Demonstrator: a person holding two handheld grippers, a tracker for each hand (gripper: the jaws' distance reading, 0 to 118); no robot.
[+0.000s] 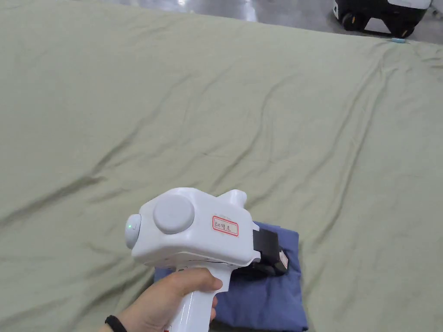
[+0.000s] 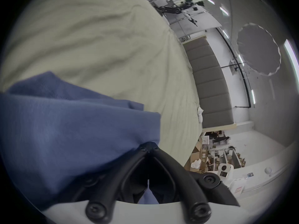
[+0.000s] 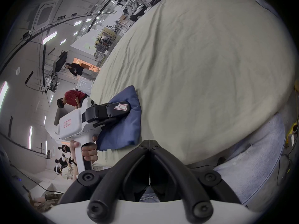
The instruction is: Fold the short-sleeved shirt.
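Folding looks close to finished, judging by how compact the garment lies. Nearest the person, a hand [image 1: 166,298] grips the white pistol-grip handle of the left gripper [image 2: 149,146], whose black jaws, in its own view, meet at the tips over the near right edge of the blue short-sleeved cotton shirt [image 1: 268,298]; whether a bit of cloth is pinched between them or they merely press on it, I cannot tell. The right gripper [image 3: 149,144] hangs off the shirt, above the bedsheet near the person's pale denim trouser leg [image 3: 252,167], its jaws drawn together at the tips with nothing between them.

The shirt sits at the near edge of the wide, wrinkled pale green bedsheet [image 1: 216,108], as a small rectangular bundle of several layers, with no sleeve or collar spread out. In the head view its long axis seems to run away from the person, toward the far side of the bed, and one far corner peeks out past the gripper body. What is left, I judge, is at most smoothing the top layer and squaring the edges, then letting go.

Beyond the sheet, the grey floor and a dark wheeled base [image 1: 380,17] stand well apart.
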